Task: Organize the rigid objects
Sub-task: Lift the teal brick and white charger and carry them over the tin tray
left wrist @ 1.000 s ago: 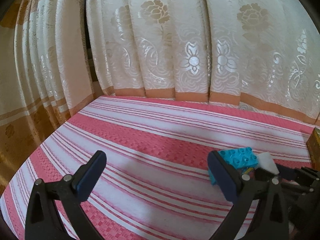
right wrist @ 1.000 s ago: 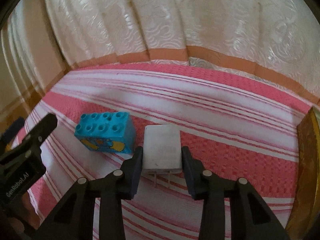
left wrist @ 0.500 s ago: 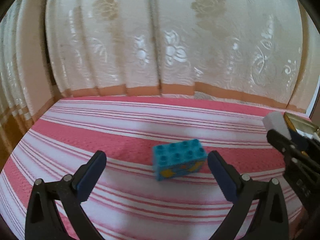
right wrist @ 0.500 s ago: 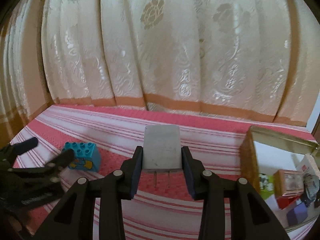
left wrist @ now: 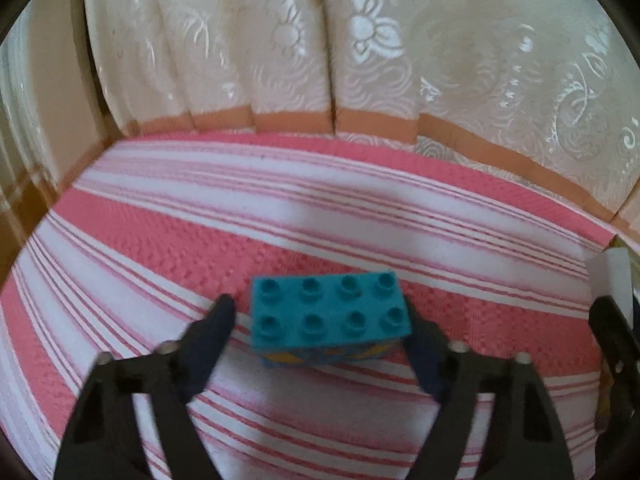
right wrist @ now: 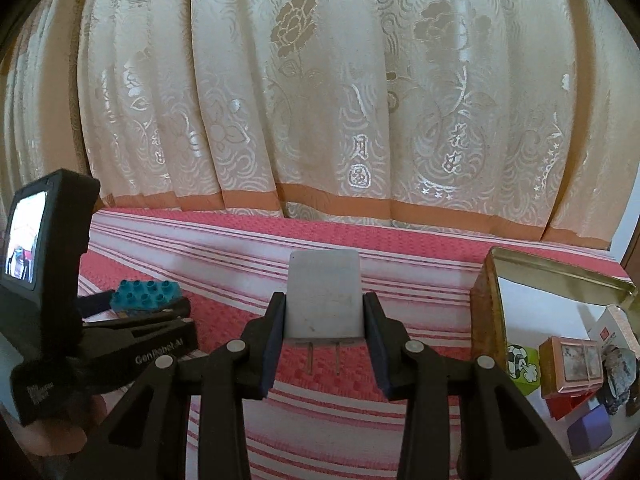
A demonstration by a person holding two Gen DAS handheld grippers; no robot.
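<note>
Mid-task, two items in play. The left gripper [left wrist: 320,320] is down around the teal building block [left wrist: 329,314], which sits studs-up on the pink-and-white striped cloth [left wrist: 280,208]; its jaws are closing with the block between them. The right-hand pad looks at or against the block's end, the left-hand pad shows a sliver of cloth before the block, so no full clamp yet. The right gripper [right wrist: 325,322] is clamped on the white plug adapter [right wrist: 325,294], prongs pointing back toward the camera, held up off the cloth, in front of the cream curtain [right wrist: 320,100]. The open gold tin [right wrist: 486,300] stands at the right edge of the cloth, near the adapter but not under it. Inside the tin already: a pink box, a green cube with a ball print, a red piece, a purple cube, a grey lump and a white carton, so part of the sorting looks done. Left, as I judge it: adapter into the tin, then finish the grip on the block and carry it over. No other loose items show on the cloth.
</note>
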